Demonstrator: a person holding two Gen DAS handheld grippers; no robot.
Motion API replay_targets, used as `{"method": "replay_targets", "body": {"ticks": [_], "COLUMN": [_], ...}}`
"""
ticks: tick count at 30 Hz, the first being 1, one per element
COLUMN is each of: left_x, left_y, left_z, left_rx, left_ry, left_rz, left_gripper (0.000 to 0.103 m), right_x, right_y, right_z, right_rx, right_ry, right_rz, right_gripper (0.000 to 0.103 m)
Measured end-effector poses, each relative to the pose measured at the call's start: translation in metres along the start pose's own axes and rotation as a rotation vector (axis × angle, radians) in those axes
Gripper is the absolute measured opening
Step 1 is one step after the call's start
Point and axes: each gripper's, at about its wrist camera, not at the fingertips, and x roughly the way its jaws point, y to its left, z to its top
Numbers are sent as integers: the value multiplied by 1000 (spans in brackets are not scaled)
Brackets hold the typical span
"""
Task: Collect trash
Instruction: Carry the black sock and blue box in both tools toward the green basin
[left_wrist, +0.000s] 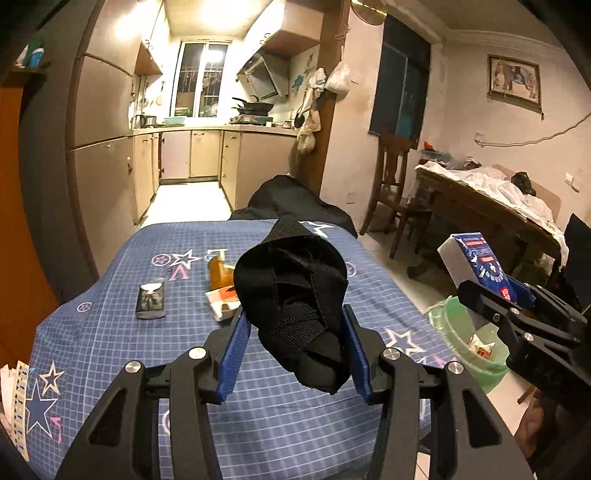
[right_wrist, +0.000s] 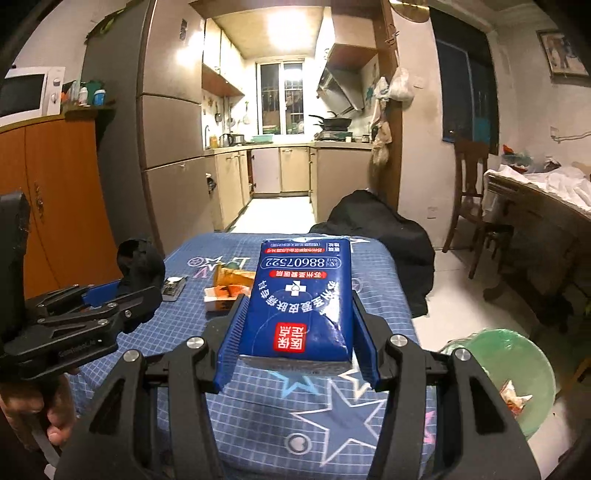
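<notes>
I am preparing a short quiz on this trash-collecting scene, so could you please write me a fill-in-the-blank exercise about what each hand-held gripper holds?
1. The left hand-held gripper is shut on a bundle of ____ fabric.
2. The right hand-held gripper is shut on a blue ____ pack.
3. The bin on the floor is lined with a ____ bag.
4. The tablecloth is printed with ____.

Missing words: black; tissue; green; stars
</notes>
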Motion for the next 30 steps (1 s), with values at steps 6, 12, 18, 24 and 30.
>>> {"method": "replay_targets", "body": {"ticks": [6,12,18,24,30], "left_x": [7,26,58,91,126], "left_y": [-31,-74,-115,-165,-218], "left_z": [12,26,43,54,57], "left_rx": [27,61,70,119,168], "left_ry": [4,12,37,70,112], "left_rz": [-30,-86,-148,-211,-281], "left_gripper": [50,50,50,50,50], "right_x": [-5,-6,-12,-14,-14], "right_y": [-25,-62,-106,-154,-203], "right_z": [6,10,14,13,8], "right_rx": [19,39,65,108,156], "right_ry": [6,25,34,62,114], "right_rz": [-29,-78,-146,-204,-249], "right_gripper": [50,50,50,50,50]}}
